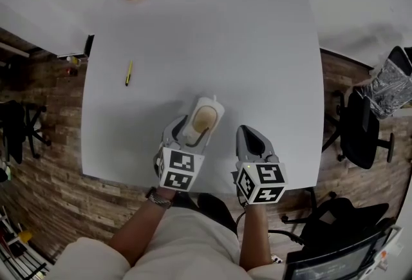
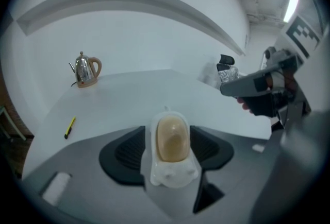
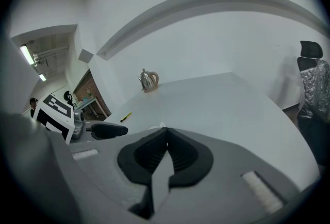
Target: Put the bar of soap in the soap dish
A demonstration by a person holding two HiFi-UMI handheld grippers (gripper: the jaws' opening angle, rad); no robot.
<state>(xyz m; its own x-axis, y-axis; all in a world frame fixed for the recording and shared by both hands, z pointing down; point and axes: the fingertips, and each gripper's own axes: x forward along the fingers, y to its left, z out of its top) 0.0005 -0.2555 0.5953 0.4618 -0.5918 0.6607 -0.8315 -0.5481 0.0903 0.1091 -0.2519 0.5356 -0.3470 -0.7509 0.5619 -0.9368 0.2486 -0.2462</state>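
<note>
The bar of soap (image 2: 171,139) lies in the white soap dish (image 2: 173,176) on the worktop (image 1: 225,47), between the wide-apart jaws of the left tool (image 2: 170,141). The right tool (image 3: 166,147) has its jaws together, empty.

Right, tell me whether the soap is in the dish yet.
In. The tan bar of soap lies inside the white soap dish, its rim showing all around it in the left gripper view.

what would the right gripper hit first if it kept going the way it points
Most likely the bare table top: the right gripper tilts downward, jaws shut and empty, with nothing ahead. The soap dish lies off to its left, though depth is hard to judge.
</note>
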